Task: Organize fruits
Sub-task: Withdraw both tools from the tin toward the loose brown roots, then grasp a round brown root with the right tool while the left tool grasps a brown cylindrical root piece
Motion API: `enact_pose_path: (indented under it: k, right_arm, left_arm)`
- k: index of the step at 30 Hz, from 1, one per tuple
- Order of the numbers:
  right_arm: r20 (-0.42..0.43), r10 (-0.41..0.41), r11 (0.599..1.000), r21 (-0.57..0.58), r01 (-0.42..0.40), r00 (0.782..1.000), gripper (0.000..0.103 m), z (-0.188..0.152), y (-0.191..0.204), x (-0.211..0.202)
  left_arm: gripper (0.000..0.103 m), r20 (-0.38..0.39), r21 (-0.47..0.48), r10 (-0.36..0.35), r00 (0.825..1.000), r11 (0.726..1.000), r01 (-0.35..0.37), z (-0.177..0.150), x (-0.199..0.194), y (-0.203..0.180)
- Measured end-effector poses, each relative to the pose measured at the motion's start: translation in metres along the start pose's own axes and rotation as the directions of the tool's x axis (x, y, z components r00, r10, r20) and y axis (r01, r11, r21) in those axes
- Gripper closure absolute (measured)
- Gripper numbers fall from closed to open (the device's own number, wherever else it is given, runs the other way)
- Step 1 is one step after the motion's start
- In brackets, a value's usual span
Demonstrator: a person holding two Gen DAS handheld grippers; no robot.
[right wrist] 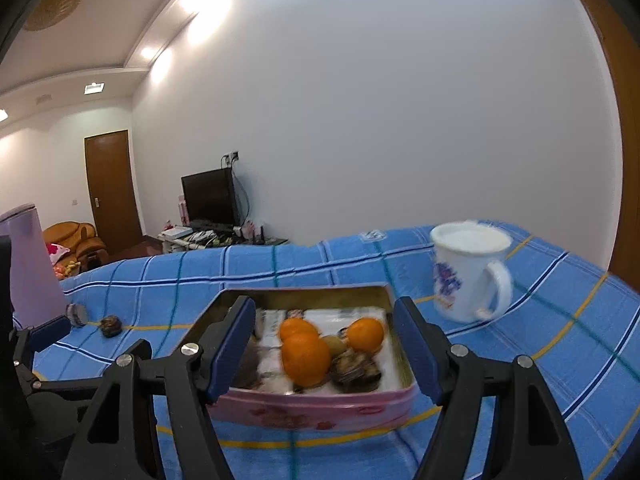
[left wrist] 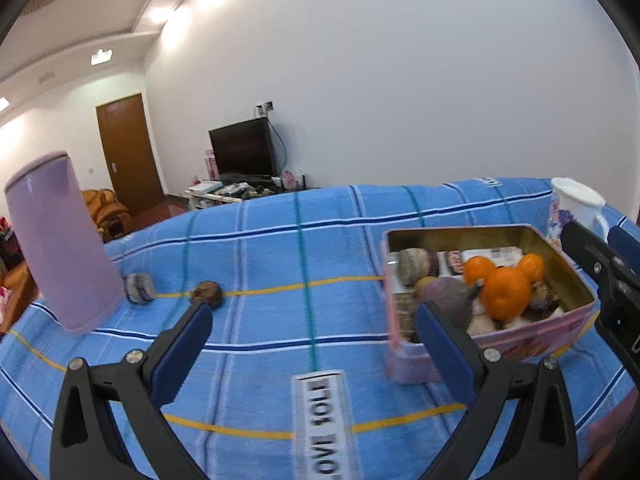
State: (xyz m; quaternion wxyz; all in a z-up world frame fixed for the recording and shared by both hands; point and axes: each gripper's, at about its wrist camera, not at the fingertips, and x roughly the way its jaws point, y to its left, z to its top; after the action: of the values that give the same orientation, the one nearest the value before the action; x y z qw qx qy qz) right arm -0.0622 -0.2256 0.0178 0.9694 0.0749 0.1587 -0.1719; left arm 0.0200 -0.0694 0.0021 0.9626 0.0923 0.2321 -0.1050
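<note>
The left gripper (left wrist: pixel 314 344) has its blue fingers (left wrist: pixel 182 354) spread wide, and nothing is between them. The right gripper (right wrist: pixel 324 346) has its fingers (right wrist: pixel 232 346) spread wide too, and they hold nothing.

I use the pink tin (right wrist: pixel 316 410) as my marker. The right gripper hangs just in front of the tin, and it looks right into it. The left gripper is off to the left of the tin, over the blue checked cloth (left wrist: pixel 260 264) on the desk.

Two small dark fruits are not in the tin. One round brown fruit (left wrist: pixel 207 293) lies on the cloth well to the left of the tin. It sits just past the tip of the left gripper's left finger. A striped greyish fruit (left wrist: pixel 139 288) lies a little further left, near the foot of a tall purple bottle (left wrist: pixel 60 240). Both are roundish, so they have no long side to line up with. I think the left gripper is the nearer one for these two, and it must swing a bit to the left to get the brown one between its fingers.

Inside the tin are three oranges (right wrist: pixel 306 358), some dark wrinkled fruits (right wrist: pixel 354 368), a small brownish one and some white wrappers. It looks fairly full but not heaped.

A white mug (right wrist: pixel 466 270) with flowers stands behind the tin, to its right.
</note>
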Motion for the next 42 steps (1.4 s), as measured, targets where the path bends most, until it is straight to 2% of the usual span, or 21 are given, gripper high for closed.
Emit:
enact_pose_path:
  k: [3,10,16,25,31,34,37,40,42]
  right_arm:
    - [-0.046,0.031,0.999,0.006,-0.031,0.998,0.030,-0.002,0.019,0.007]
    - [-0.067,0.095,0.995,-0.016,-0.096,0.993,0.030,-0.008,0.066,0.013]
    - [-0.112,0.151,0.988,-0.022,-0.155,0.982,0.030,-0.013,0.105,0.025]
    - [-0.198,0.238,0.964,-0.074,-0.257,0.951,0.030,-0.018,0.174,0.050]
    - [-0.308,0.286,0.945,-0.068,-0.321,0.907,0.030,-0.023,0.213,0.081]
    - [-0.354,0.304,0.936,-0.064,-0.347,0.885,0.030,-0.023,0.233,0.099]
    - [-0.430,0.301,0.925,-0.087,-0.371,0.851,0.030,-0.026,0.256,0.126]
    - [-0.522,0.299,0.910,-0.096,-0.404,0.799,0.030,-0.032,0.279,0.154]
    - [-0.538,0.294,0.907,-0.102,-0.408,0.790,0.030,-0.032,0.289,0.164]
  left_arm:
    - [0.000,0.010,0.009,0.033,0.999,0.999,-0.033,-0.002,-0.001,0.015]
    - [0.000,-0.002,0.013,0.095,0.995,0.995,-0.095,-0.007,0.004,0.057]
    - [0.000,-0.046,-0.047,0.146,0.988,0.988,-0.148,-0.010,0.015,0.108]
    - [0.000,-0.133,-0.135,0.271,0.953,0.948,-0.288,-0.015,0.041,0.192]
    - [0.000,-0.187,-0.160,0.303,0.934,0.929,-0.333,-0.022,0.053,0.220]
    - [0.000,-0.207,-0.167,0.334,0.920,0.914,-0.370,-0.024,0.059,0.232]
    - [0.000,-0.236,-0.199,0.340,0.910,0.900,-0.387,-0.028,0.062,0.245]
    - [0.000,-0.280,-0.266,0.302,0.911,0.887,-0.376,-0.033,0.067,0.261]
    - [0.000,-0.293,-0.286,0.289,0.911,0.883,-0.372,-0.035,0.068,0.264]
